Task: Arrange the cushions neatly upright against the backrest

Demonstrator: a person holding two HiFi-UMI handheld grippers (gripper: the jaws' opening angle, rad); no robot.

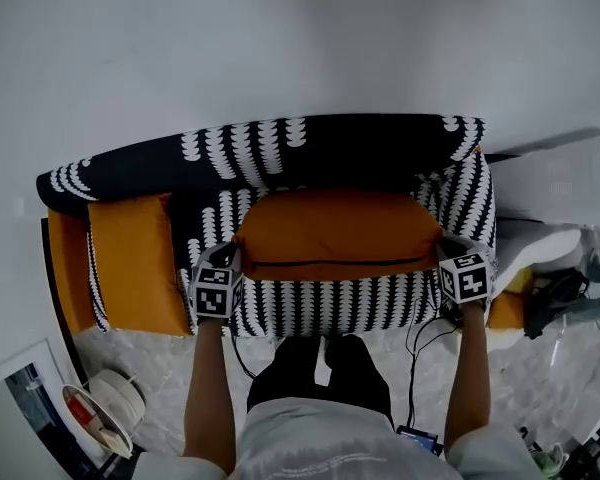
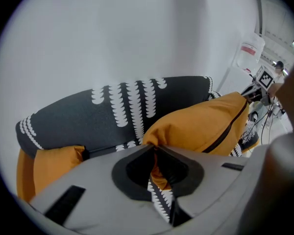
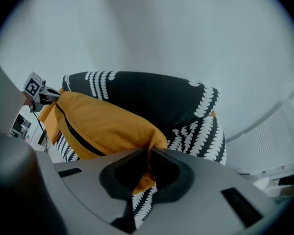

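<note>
A wide orange cushion (image 1: 338, 233) with a dark zip line hangs lifted over the sofa seat, stretched between both grippers. My left gripper (image 1: 230, 255) is shut on its left corner (image 2: 154, 140), and my right gripper (image 1: 447, 251) is shut on its right corner (image 3: 152, 143). The cushion (image 2: 206, 124) (image 3: 98, 126) fills the middle of both gripper views. Behind it rises the black backrest (image 1: 310, 148) with white leaf print. A second orange cushion (image 1: 130, 263) lies at the sofa's left end, against the armrest.
The sofa (image 1: 450, 198) stands against a pale wall. A white unit (image 1: 560, 183) is right of it, with cables and dark gear (image 1: 555, 298) on the floor. A white fan-like object (image 1: 110, 398) sits on the marble floor at lower left. The person's legs (image 1: 320, 368) stand before the seat.
</note>
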